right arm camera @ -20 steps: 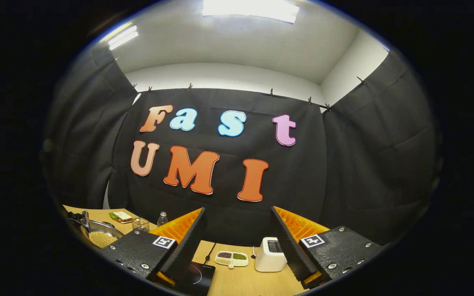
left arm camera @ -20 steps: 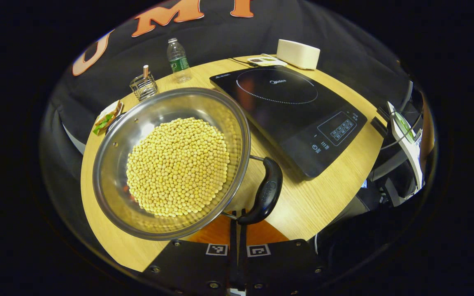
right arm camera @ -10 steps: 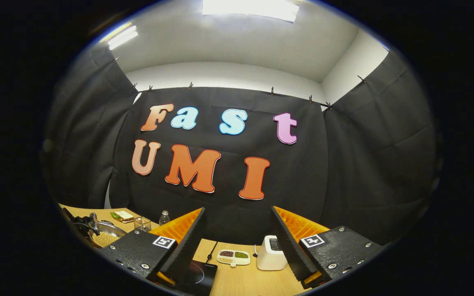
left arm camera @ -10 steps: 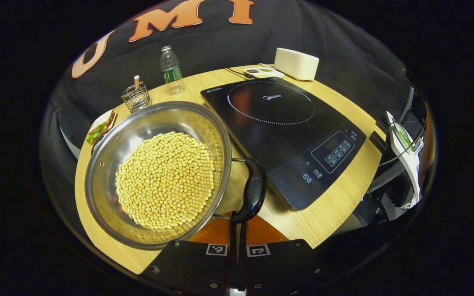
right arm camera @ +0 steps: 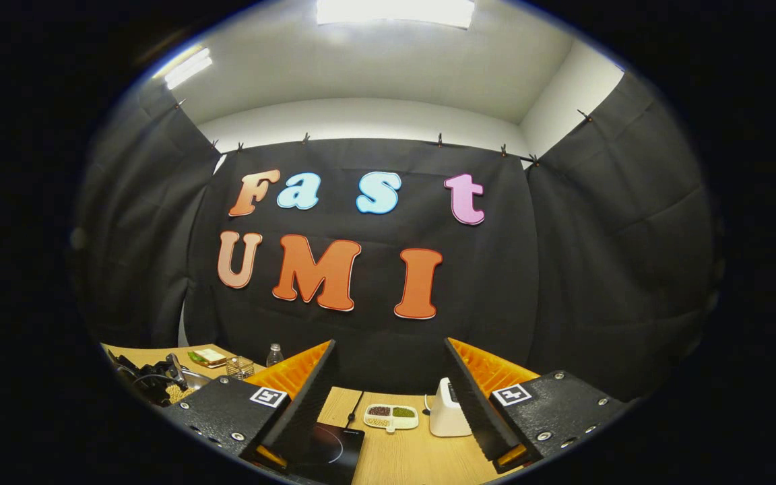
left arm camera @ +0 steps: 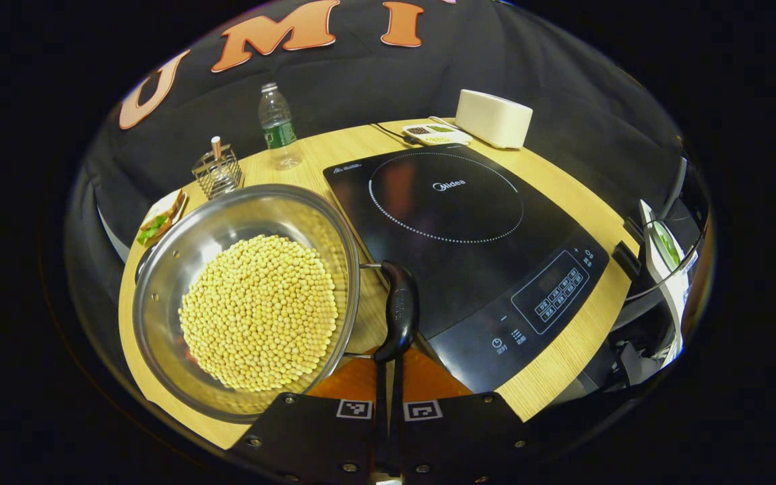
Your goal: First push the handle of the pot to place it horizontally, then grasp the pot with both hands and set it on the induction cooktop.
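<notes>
The left tool (left arm camera: pixel 388 377) is riding with its two fingers pressed flat together, nothing between them, their tips touching the near end of the pot's black handle (left arm camera: pixel 398 311). That reads as the pushing step: the closed fingers are nudging the handle round, which I judge is not yet finished, since the handle is lying along the rim of the pot (left arm camera: pixel 243 300) and overlapping the edge of the induction cooktop (left arm camera: pixel 455 236). The pot, full of yellow beans, is sitting on the wooden surface (left arm camera: pixel 550 357) just beside the cooktop. The right tool (right arm camera: pixel 388 397) is hanging wide open and empty, pointing at the booth wall, well apart from the pot. Next, both tools will probably need to take the pot's opposite handles and lift level, so no beans are spilling.
</notes>
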Tool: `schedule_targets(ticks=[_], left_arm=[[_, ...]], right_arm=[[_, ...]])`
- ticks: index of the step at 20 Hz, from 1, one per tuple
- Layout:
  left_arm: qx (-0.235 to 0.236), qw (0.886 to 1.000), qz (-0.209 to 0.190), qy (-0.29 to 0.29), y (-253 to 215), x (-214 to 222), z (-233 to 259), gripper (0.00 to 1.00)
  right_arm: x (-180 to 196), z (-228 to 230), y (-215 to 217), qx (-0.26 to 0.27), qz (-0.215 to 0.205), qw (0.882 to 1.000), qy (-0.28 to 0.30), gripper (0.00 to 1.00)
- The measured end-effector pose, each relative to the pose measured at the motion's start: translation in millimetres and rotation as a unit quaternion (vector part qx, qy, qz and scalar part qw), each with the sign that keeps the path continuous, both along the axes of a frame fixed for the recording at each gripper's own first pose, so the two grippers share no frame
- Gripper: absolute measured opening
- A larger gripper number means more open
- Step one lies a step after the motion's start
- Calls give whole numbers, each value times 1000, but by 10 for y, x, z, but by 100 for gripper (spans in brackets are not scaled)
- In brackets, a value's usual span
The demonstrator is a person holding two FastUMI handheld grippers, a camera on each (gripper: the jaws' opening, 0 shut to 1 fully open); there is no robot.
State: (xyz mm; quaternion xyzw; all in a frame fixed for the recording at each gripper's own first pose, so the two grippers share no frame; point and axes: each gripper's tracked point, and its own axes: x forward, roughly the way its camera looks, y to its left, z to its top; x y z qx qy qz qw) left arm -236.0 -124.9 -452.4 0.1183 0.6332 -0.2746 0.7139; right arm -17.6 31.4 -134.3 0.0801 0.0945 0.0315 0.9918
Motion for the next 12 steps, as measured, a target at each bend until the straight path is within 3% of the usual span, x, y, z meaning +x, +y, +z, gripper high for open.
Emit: schedule_targets(ticks=[12], left_arm=[[-10, 994, 104, -18, -125, 482, -262, 2]], right_arm=[[-34, -120, 367, 2, 26, 999, 22, 95]])
